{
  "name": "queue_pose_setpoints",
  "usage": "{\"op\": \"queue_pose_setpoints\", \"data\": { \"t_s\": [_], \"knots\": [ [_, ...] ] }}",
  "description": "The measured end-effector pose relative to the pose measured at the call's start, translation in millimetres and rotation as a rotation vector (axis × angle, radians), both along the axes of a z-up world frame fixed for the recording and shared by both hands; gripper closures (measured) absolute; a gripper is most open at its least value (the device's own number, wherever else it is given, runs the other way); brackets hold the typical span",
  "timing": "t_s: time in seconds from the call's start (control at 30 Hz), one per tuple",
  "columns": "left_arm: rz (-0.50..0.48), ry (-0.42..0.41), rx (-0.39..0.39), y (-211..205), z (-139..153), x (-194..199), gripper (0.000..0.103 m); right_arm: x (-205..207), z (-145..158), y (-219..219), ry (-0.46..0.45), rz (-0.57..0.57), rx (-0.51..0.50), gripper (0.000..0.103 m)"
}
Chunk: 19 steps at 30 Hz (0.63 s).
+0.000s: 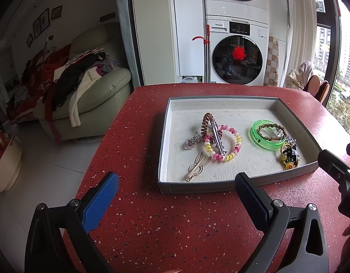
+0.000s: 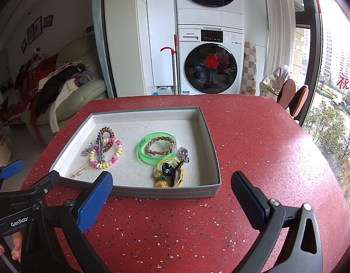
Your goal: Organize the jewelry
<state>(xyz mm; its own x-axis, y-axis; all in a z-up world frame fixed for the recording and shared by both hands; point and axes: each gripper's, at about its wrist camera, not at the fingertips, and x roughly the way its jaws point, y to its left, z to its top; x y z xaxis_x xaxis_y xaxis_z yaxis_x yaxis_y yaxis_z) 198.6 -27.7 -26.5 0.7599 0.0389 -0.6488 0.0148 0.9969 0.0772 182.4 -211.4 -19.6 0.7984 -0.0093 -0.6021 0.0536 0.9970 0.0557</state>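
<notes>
A grey tray (image 1: 197, 187) (image 2: 165, 193) with a white lining sits on the red table. On its left lie a brown coil tie (image 1: 205, 125), a silver clip (image 1: 217, 140), a pink-yellow coil bracelet (image 1: 234, 153) (image 2: 117, 154), a silver charm (image 1: 190, 142) and a beige rabbit clip (image 1: 196, 167). On its right lie a green bangle (image 1: 265, 143) (image 2: 143, 157) around a braided bracelet (image 2: 160, 149), and a yellow-black hair tie (image 1: 289, 155) (image 2: 169, 174). My left gripper (image 1: 177, 183) and right gripper (image 2: 171, 184) are open and empty, just before the tray's near wall.
The red speckled table (image 1: 152, 227) (image 2: 265, 147) extends around the tray. Its left edge drops to the floor by a sofa (image 1: 95, 91). A stacked washer and dryer (image 2: 211, 63) stand behind, chairs (image 2: 293, 97) and a window to the right.
</notes>
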Motion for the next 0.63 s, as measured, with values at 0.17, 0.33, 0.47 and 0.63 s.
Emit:
{"op": "queue_pose_setpoints", "data": {
  "t_s": [0.17, 0.33, 0.47, 0.63],
  "knots": [
    [0.003, 0.004, -0.005, 0.8, -0.3, 0.4, 0.000, -0.1, 1.2, 1.5, -0.001, 0.000, 0.000, 0.000],
    [0.012, 0.002, -0.004, 1.3, 0.1, -0.1, 0.000, -0.2, 1.0, 1.6, -0.001, 0.000, 0.001, 0.000],
    [0.002, -0.009, 0.002, -0.6, 1.6, -1.5, 0.000, -0.3, 1.0, 1.7, -0.001, 0.000, 0.001, 0.000],
    [-0.010, -0.013, 0.005, -3.1, 3.3, -2.2, 0.000, -0.4, 0.8, 1.7, -0.001, 0.000, 0.000, 0.000]
  ]
}}
